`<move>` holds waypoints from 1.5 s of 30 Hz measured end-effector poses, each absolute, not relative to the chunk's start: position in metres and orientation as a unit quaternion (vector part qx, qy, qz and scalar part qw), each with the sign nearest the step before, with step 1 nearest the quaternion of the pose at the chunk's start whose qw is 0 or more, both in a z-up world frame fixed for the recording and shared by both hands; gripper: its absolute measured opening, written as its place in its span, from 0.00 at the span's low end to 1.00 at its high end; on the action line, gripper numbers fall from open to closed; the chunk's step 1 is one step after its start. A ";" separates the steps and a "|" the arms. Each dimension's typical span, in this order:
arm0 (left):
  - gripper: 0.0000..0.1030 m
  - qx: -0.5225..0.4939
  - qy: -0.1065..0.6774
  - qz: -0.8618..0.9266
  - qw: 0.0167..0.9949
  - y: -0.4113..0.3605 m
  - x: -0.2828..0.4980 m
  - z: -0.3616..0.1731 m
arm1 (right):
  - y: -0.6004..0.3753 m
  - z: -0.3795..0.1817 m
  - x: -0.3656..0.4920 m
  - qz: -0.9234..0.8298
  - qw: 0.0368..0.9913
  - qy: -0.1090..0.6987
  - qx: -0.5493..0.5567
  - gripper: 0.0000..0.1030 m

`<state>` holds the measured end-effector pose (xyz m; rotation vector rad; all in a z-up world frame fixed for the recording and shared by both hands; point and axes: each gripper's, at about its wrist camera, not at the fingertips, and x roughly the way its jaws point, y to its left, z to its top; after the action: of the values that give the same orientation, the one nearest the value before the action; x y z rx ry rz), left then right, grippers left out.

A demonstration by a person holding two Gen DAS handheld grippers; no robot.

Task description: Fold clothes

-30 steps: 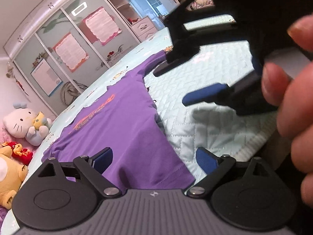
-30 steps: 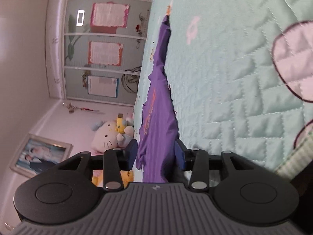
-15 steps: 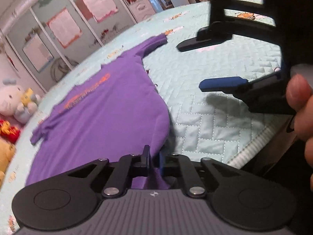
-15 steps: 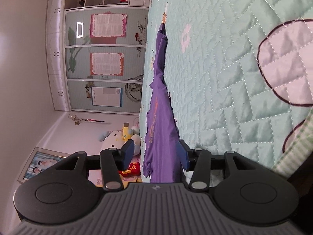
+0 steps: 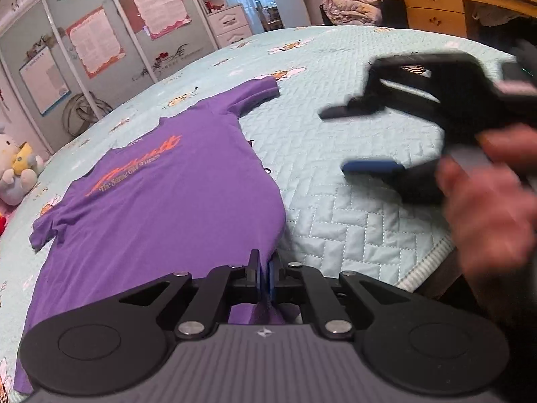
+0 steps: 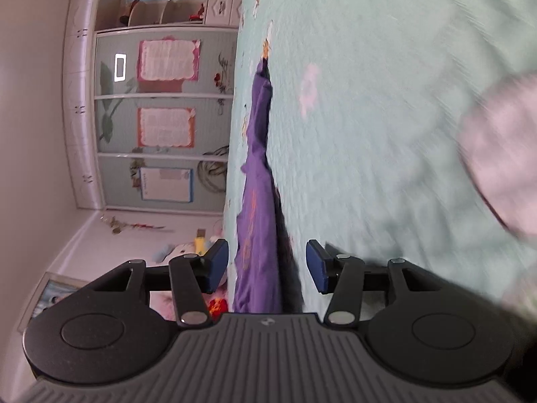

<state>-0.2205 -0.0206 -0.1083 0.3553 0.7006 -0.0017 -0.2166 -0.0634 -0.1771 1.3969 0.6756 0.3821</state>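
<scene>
On the pale green quilted bedspread [image 5: 352, 221], your left gripper [image 5: 263, 277] tilts downward at the near edge, its 2 blue pads pressed together on the hem of the purple short-sleeved T-shirt with orange lettering [image 5: 161, 208]. A small ridge of purple cloth rises into the pinch. Your right hand [image 5: 486, 201] holds the right gripper [image 5: 355, 139] out over bare quilt to the right of the shirt, rolled onto its side so that 1 finger sits above the other, blurred; its 2 fingers stand apart, and nothing is gripped by them. In the right wrist view the shirt's edge shows in the gap between the blue pads [image 6: 317, 265], untouched. The shirt lies flat, front up, its long axis running from the pinched hem away toward the collar and the wardrobe with glass doors [image 5: 84, 43], sleeves spread to either side.
</scene>
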 end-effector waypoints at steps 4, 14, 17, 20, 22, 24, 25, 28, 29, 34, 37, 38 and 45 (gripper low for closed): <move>0.03 0.161 0.342 -0.020 0.926 -0.009 -0.220 -0.105 | -0.057 -0.168 -0.157 0.146 0.704 0.298 0.628 0.64; 0.04 0.118 0.348 -0.064 0.928 0.035 -0.208 -0.097 | -0.028 -0.170 0.022 0.103 0.726 0.321 0.600 0.64; 0.04 0.106 0.348 -0.087 0.928 0.043 -0.204 -0.096 | -0.018 -0.167 0.058 0.088 0.746 0.324 0.576 0.64; 0.04 0.096 0.346 -0.117 0.926 0.050 -0.202 -0.096 | -0.012 -0.164 0.080 0.067 0.757 0.324 0.564 0.64; 0.04 0.084 0.346 -0.135 0.925 0.053 -0.203 -0.098 | -0.006 -0.160 0.089 0.058 0.770 0.327 0.545 0.57; 0.04 0.069 0.345 -0.152 0.924 0.056 -0.207 -0.099 | 0.003 -0.150 0.100 0.058 0.788 0.339 0.511 0.20; 0.04 0.061 0.343 -0.153 0.925 0.060 -0.209 -0.098 | 0.008 -0.146 0.104 0.059 0.797 0.344 0.492 0.05; 0.04 0.036 0.335 -0.145 0.930 0.074 -0.211 -0.094 | 0.026 -0.120 0.110 0.065 0.833 0.341 0.431 0.05; 0.04 0.028 0.333 -0.140 0.932 0.079 -0.211 -0.092 | 0.035 -0.108 0.110 0.070 0.846 0.335 0.409 0.04; 0.04 -0.022 0.324 -0.113 0.939 0.116 -0.220 -0.083 | 0.106 -0.045 0.110 0.108 0.890 0.314 0.313 0.03; 0.04 -0.062 0.327 -0.091 0.938 0.144 -0.228 -0.083 | 0.166 -0.014 0.105 0.132 0.906 0.304 0.263 0.03; 0.04 -0.076 0.329 -0.082 0.938 0.154 -0.231 -0.084 | 0.188 -0.006 0.101 0.139 0.911 0.303 0.242 0.03; 0.04 -0.173 0.360 -0.028 0.916 0.215 -0.237 -0.100 | 0.347 -0.020 0.084 0.167 0.922 0.336 0.098 0.03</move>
<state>-0.2365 0.2155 -0.1003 -0.3559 0.7399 -0.0584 0.0837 0.3473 -0.0201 0.2008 0.6911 0.3437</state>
